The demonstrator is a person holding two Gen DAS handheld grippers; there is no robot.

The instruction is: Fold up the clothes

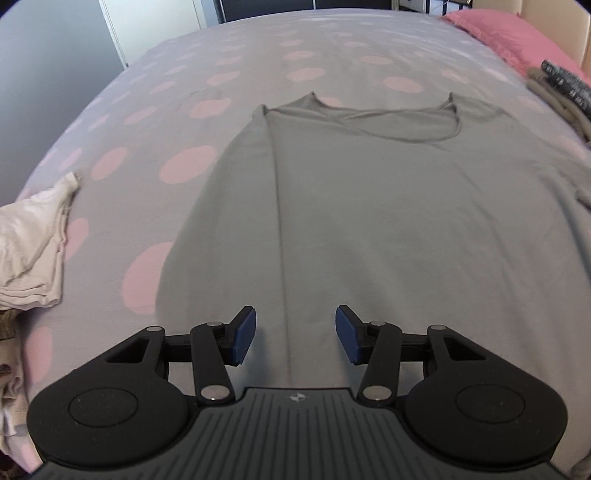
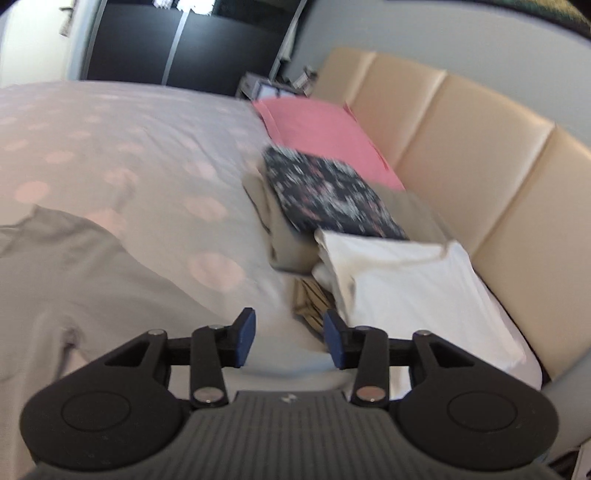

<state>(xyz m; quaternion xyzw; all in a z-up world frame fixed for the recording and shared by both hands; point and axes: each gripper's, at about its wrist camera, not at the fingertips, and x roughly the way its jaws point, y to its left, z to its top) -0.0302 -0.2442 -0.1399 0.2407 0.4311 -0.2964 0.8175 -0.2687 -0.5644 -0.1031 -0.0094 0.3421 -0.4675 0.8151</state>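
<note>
Shirt (image 1: 369,206) flat; both grippers open, empty.

A bed's pale lilac cover (image 1: 155,122), printed with large pink dots, fills most of both views. A pink pillow (image 2: 321,129) lies at the head of the bed against a padded cream headboard (image 2: 461,147) with vertical seams. Behind the bed stands a dark wardrobe (image 2: 177,40) with a pale vertical strip down its front, beside a white door (image 1: 155,26) and a grey wall (image 1: 44,66). Small items crowd a low stand (image 2: 273,86) near the pillow's far end, too blurred to make out.
</note>
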